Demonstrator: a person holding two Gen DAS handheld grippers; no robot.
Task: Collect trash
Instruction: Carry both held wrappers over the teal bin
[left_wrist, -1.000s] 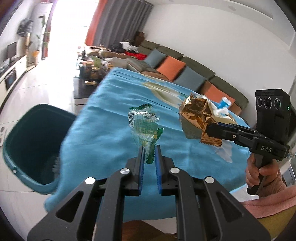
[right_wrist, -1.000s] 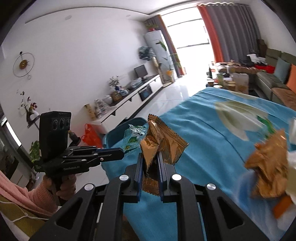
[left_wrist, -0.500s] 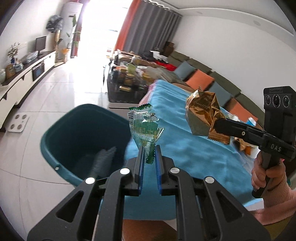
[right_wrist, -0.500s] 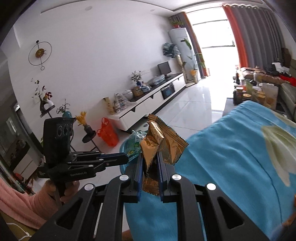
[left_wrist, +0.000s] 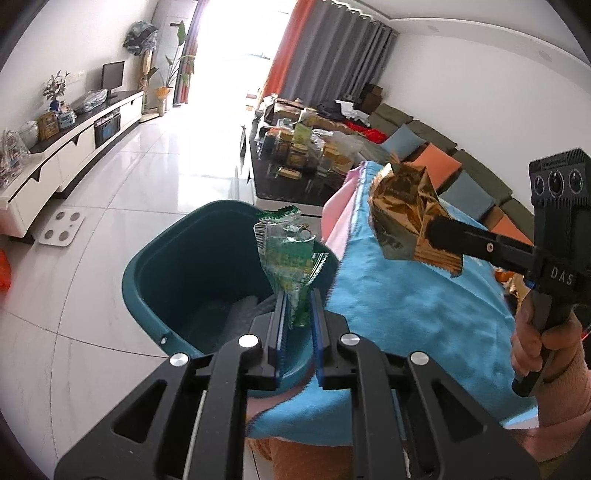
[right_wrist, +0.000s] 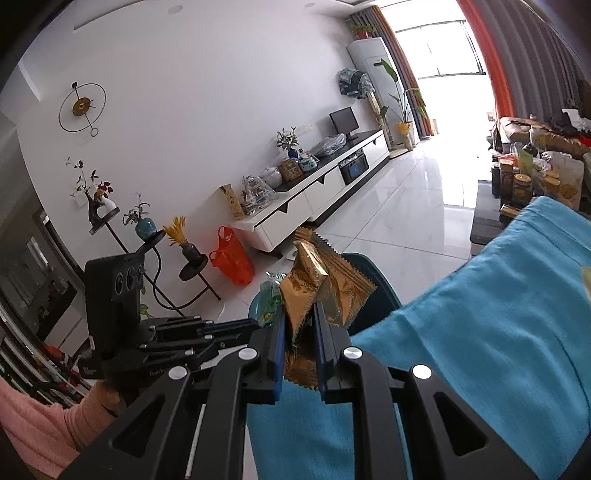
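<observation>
Right now the left gripper (left_wrist: 298, 295) pinches the lower end of a green snack wrapper (left_wrist: 290, 258) between its 2 blue-edged fingers (left_wrist: 279, 325), jaws pressed together on the thin film. The wrapper stands up from the fingertips, crinkled and partly see-through, with a green printed pattern, a zigzag-cut top edge and a barcode strip on its upper left side. In the left wrist view it hangs in front of the open mouth of a dark teal trash bin (left_wrist: 147, 295) that stands on the pale tiled floor (left_wrist: 110, 177) just left of the table edge; some grey crumpled material lies inside the bin.

To the right, the right gripper (left_wrist: 430, 229) is clamped on a gold foil wrapper (left_wrist: 402, 210), held above the near left corner of the blue tablecloth (left_wrist: 424, 306). A hand (left_wrist: 539, 343) in a pink sleeve grips its handle at the far right. The foil wrapper is shiny, creased and puffed out, bronze-gold with a serrated seam hanging below the fingers.

From the right wrist view, the same gold foil wrapper (right_wrist: 325, 288) sticks up between the right gripper (right_wrist: 300, 317) fingers, its bottom seam trailing down between them. The left gripper (right_wrist: 255, 325) reaches in from the left, and only a sliver of the green wrapper (right_wrist: 267, 295) shows behind the foil. The teal bin's rim (right_wrist: 373, 280) peeks out just beyond, beside the blue cloth (right_wrist: 498, 332).
</observation>
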